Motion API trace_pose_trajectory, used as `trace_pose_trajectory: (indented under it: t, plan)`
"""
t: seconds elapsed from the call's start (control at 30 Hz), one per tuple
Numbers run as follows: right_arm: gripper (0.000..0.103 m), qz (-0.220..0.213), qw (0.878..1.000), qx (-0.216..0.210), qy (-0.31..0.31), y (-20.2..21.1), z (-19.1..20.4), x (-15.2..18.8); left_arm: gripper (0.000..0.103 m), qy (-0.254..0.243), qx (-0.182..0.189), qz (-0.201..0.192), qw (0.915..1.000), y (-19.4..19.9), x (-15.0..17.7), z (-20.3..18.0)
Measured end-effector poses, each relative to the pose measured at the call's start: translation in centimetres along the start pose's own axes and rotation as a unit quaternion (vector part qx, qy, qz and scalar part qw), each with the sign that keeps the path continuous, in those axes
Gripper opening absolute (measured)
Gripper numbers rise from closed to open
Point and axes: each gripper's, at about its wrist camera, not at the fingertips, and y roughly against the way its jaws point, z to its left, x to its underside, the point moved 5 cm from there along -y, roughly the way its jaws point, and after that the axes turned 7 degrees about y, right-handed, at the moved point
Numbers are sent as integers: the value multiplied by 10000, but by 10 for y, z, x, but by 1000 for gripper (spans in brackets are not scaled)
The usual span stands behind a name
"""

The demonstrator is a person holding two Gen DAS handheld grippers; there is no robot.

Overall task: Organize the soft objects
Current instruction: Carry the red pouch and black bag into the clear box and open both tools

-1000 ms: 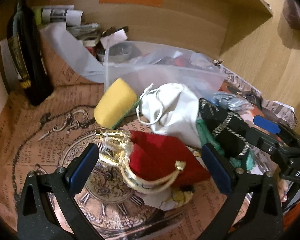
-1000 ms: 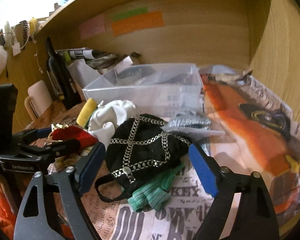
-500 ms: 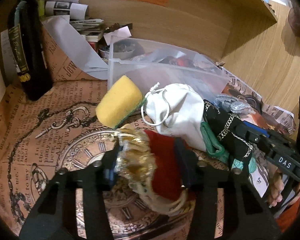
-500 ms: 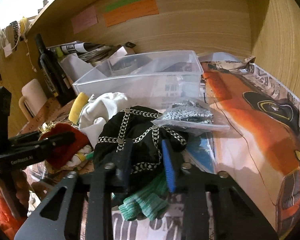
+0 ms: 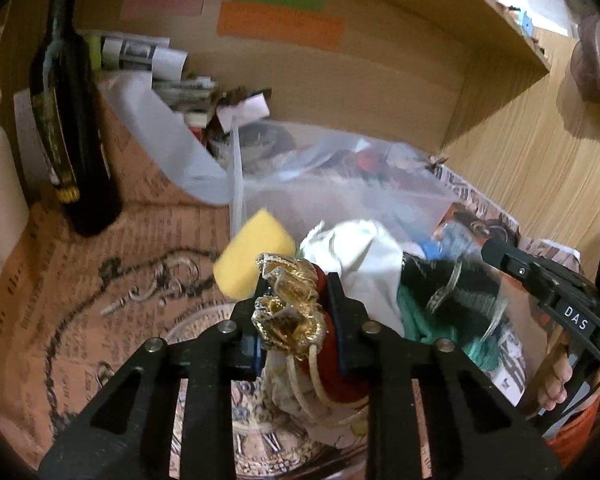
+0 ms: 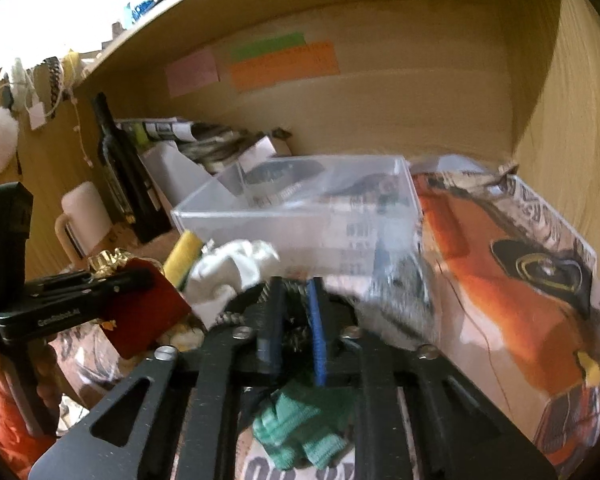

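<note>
My left gripper [image 5: 296, 312] is shut on a red drawstring pouch with a gold top [image 5: 290, 312], lifted off the paper; it also shows at the left of the right wrist view [image 6: 144, 304]. My right gripper [image 6: 294, 320] is shut on a black pouch with silver chain trim [image 5: 448, 292], and a green knit piece [image 6: 300, 428] hangs below it. A white drawstring bag [image 5: 364, 252] and a yellow sponge [image 5: 252, 256] lie in front of a clear plastic bin [image 6: 300, 216].
A dark bottle [image 5: 68, 128] stands at the back left beside a white mug [image 6: 80, 216]. Rolled papers and clutter [image 5: 160, 68] sit behind the bin. A glittery silver bag [image 6: 404, 288] lies by the bin. Wooden walls close the back and right.
Both grippers have gone from open to shut: the left on the red and gold pouch, the right on the black chain pouch. Both pouches have lifted toward the bin.
</note>
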Motion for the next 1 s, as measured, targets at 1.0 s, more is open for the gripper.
trace_pose_trajectory:
  t: [1.0]
  plan:
    - [12, 903, 9958, 129, 121, -29, -4, 35, 24, -111, 52, -342, 9993, 11, -16, -6]
